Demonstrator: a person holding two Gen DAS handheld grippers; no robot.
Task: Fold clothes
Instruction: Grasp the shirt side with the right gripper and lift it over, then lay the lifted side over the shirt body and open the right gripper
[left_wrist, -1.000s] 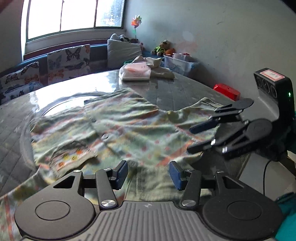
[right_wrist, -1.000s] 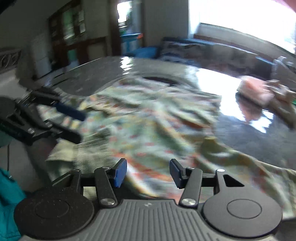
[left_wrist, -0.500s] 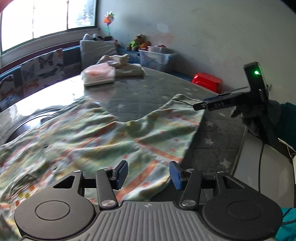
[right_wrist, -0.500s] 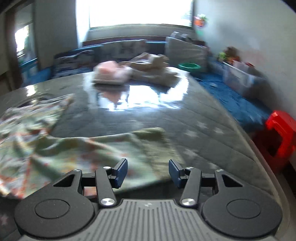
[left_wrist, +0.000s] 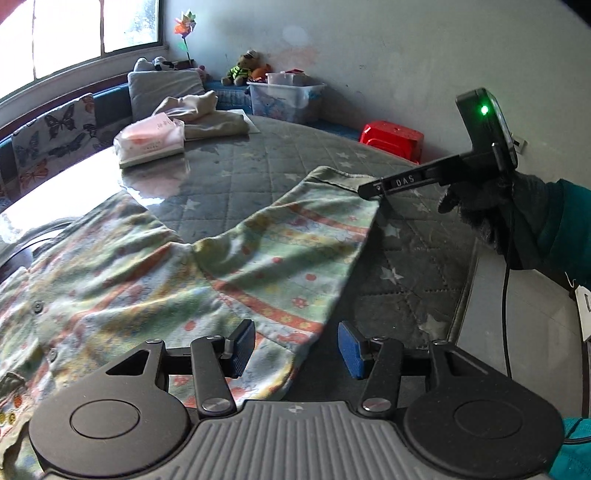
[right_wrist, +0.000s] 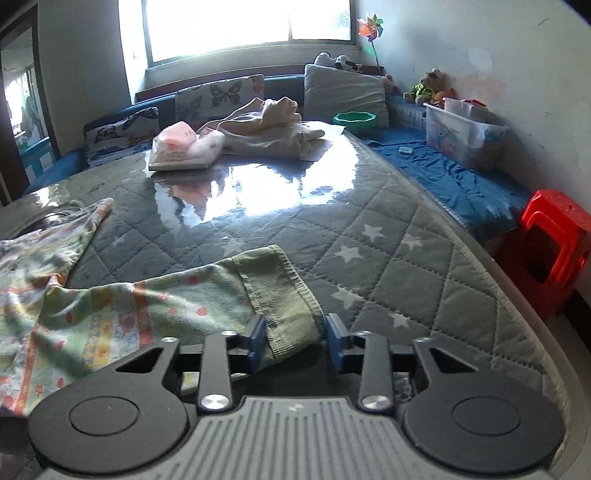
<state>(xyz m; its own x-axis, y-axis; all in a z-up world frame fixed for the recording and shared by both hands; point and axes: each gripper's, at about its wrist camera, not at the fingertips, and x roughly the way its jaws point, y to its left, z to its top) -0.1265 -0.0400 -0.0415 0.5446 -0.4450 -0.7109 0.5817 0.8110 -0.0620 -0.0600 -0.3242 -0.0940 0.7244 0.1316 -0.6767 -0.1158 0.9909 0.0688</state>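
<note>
Right now the right gripper straddles the sleeve cuff of the patterned shirt near the table's right edge, jaws apart; the left gripper gapes above the hem. Closing shallow (likely) could slip the cuff. Bare quilt lies ahead toward the far edge.

Blown-out window backlight, glare on table, fisheye-bent edges.
</note>
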